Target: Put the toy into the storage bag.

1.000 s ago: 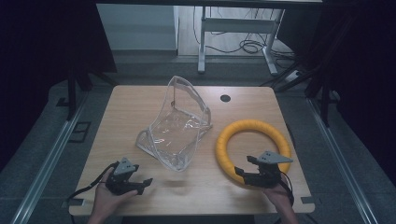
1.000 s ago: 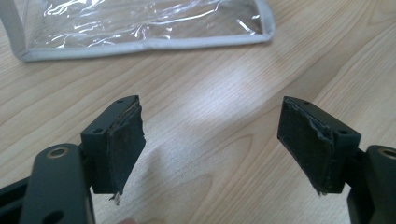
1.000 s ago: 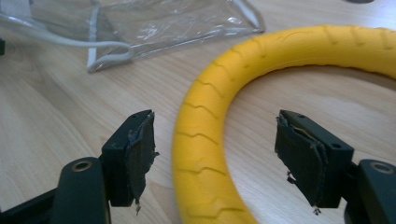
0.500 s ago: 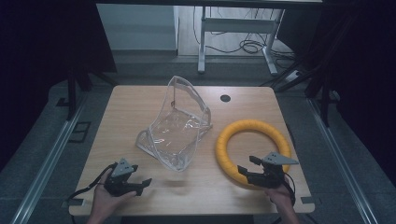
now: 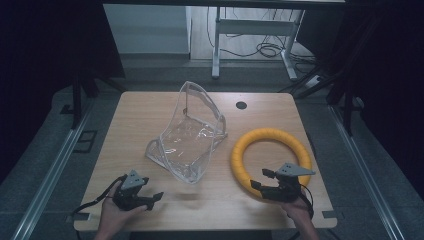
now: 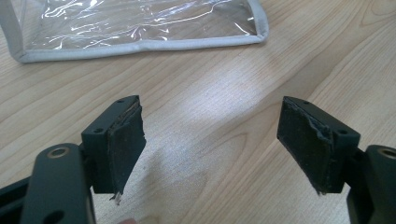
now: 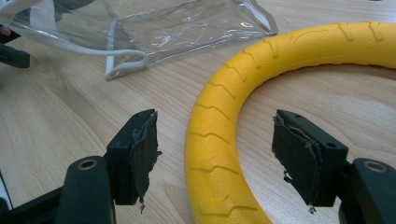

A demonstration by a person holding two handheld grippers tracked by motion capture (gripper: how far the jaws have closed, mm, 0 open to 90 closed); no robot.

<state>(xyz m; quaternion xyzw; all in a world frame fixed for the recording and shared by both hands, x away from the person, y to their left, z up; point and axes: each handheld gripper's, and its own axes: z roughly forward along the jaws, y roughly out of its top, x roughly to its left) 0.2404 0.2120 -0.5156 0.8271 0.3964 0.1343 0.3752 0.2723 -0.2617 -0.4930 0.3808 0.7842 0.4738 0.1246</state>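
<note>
Wooden bench (image 5: pixel 150 120) fills the scene, and on its middle the clear plastic bag (image 5: pixel 192 135) stands propped and leaning. Right of the bag, close but apart, the yellow ring (image 5: pixel 270 137) lies flat. At the ring's near edge sits the right tool (image 5: pixel 260 181), jaws wide and just easing inward, straddling the ring's band with both pads off it. Near-left of the bag, the left tool (image 5: pixel 154 198) gapes over bare wood, nothing gripped.

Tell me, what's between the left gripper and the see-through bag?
Nothing but bare wooden table. The left gripper view shows the left gripper open, with only wood up to the clear bag.
</note>
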